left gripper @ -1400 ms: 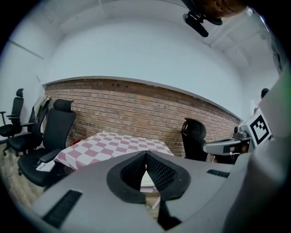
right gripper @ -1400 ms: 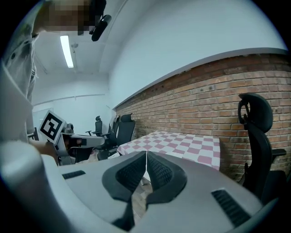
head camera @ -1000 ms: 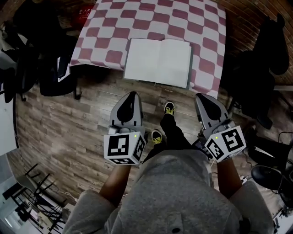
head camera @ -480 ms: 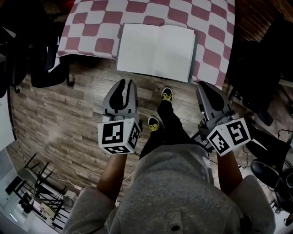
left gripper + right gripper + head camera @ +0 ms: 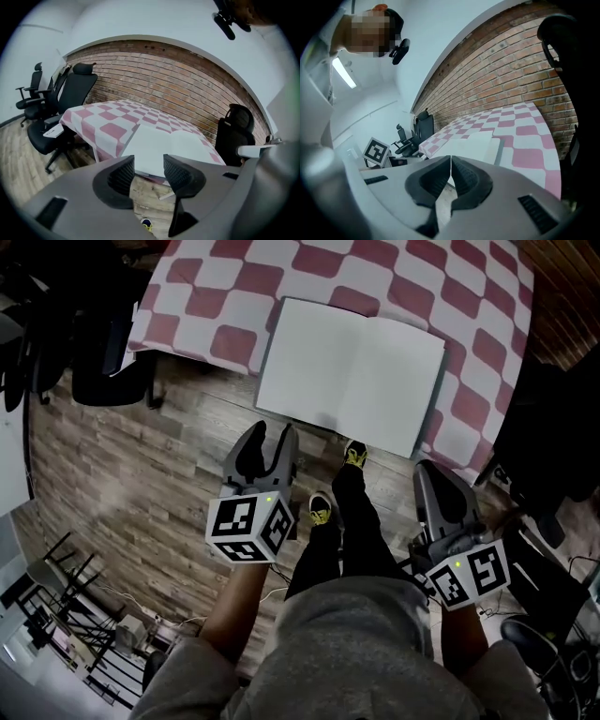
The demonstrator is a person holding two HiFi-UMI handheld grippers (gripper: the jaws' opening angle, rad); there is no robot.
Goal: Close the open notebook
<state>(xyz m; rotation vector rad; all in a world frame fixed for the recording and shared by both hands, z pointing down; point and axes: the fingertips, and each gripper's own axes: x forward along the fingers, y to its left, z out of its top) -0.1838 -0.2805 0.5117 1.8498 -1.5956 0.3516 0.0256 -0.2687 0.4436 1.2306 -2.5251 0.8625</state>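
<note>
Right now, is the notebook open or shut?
Open: the notebook lies flat on the checkered tablecloth, both blank pages spread, with the centre crease showing.

The head camera looks steeply down from above. Both gripper cameras look ahead from lower down. All three share the notebook (image 5: 352, 376) on the bench (image 5: 234, 277).

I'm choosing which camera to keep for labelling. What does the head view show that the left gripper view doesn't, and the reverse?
Only the head view: the person's grey top and black trousers.
Only the left gripper view: the white surface above the brick wall.
Both: the open notebook lying flat on the checkered tablecloth, and the left gripper, whose jaws have just been opening, with nothing between them.
</note>
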